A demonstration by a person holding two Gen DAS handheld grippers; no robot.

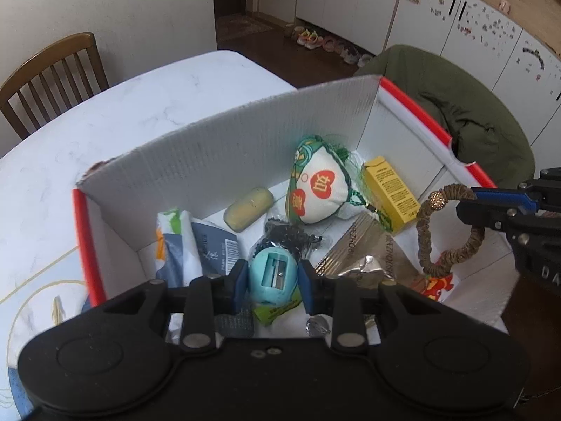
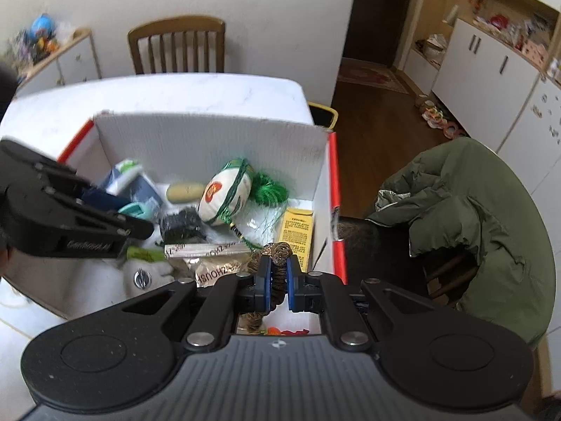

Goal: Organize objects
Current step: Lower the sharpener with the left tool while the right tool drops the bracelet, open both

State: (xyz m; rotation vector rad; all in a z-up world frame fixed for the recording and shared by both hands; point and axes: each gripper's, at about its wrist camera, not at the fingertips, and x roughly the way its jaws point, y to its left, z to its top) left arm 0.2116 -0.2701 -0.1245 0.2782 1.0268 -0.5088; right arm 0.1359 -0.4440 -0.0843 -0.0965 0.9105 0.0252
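Between the blue pads of your left gripper (image 1: pixel 269 282) sits a teal pencil sharpener (image 1: pixel 272 276), pinched on both sides and held above the near end of the white cardboard box (image 1: pixel 224 147) with red edges. Your right gripper (image 2: pixel 278 280) is clamped on a brown fabric hair tie (image 2: pixel 277 273) with a small gold bead; from the left wrist view the hair tie (image 1: pixel 450 224) hangs as a loop over the right side of the box, well to the right of the sharpener. Just ahead of your left gripper, on the box floor, lies a black beaded item (image 1: pixel 287 236), and beyond it a tan oval bar (image 1: pixel 249 208) rests near the far wall. Ahead and to the right you have a white pouch (image 1: pixel 317 189) with red hearts and green cord, and just right of it a yellow carton (image 1: pixel 391 193) lies against the box's right side. Left of your left gripper a blue and white packet (image 1: pixel 189 242) leans by the left wall; right of it a silvery snack wrapper (image 1: pixel 354 256) lies flat. A green packet (image 1: pixel 277 310) shows under the sharpener. The box stands on a white marble worktop (image 1: pixel 140 105). A wooden chair (image 1: pixel 52 73) stands at the far left side of the worktop, and a green jacket (image 2: pixel 473 217) is draped off to the right of your right gripper.
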